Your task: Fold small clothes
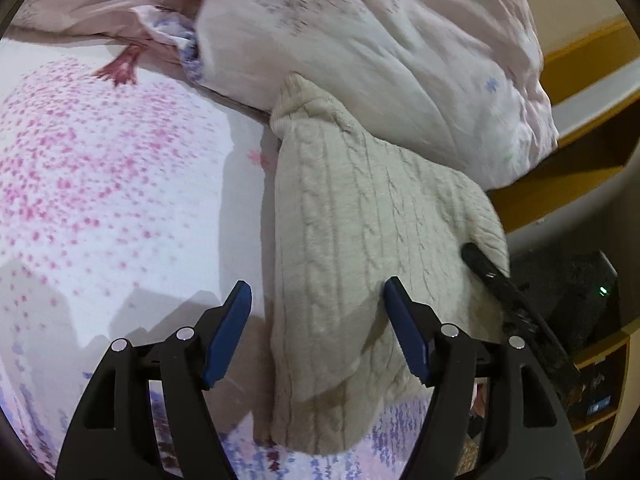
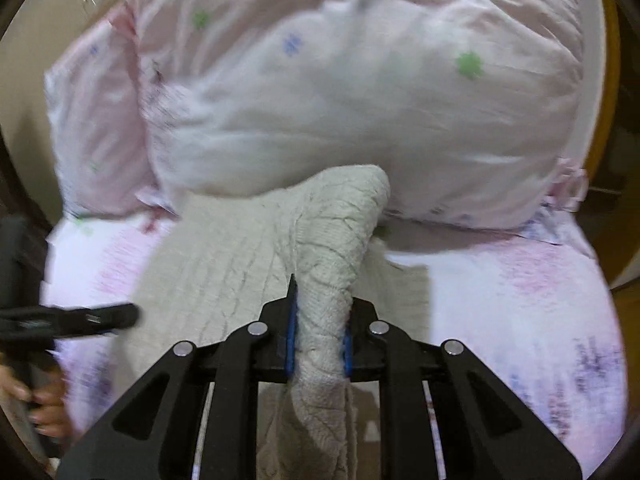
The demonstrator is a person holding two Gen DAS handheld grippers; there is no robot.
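Note:
A cream cable-knit sweater (image 1: 360, 220) lies on the bed, one sleeve end reaching the pillow. In the left wrist view my left gripper (image 1: 318, 284) hovers open over the sweater's near part, blue pads apart with the knit lying below them. The right wrist view shows my right gripper (image 2: 322, 320) shut on a bunched fold of the sweater (image 2: 328, 248), lifted off the rest of the garment. From the left view the right gripper (image 1: 480, 264) shows as dark fingers at the sweater's right edge. The left gripper (image 2: 120, 316) appears at the far left of the right view, held by a hand (image 2: 40, 404).
A floral pink-and-white bedsheet (image 1: 100, 180) covers the bed. A large pale pink pillow (image 2: 340, 100) lies right behind the sweater. Yellow wooden furniture (image 1: 580, 64) and a dark box with a green light (image 1: 580, 300) stand off the bed's right side.

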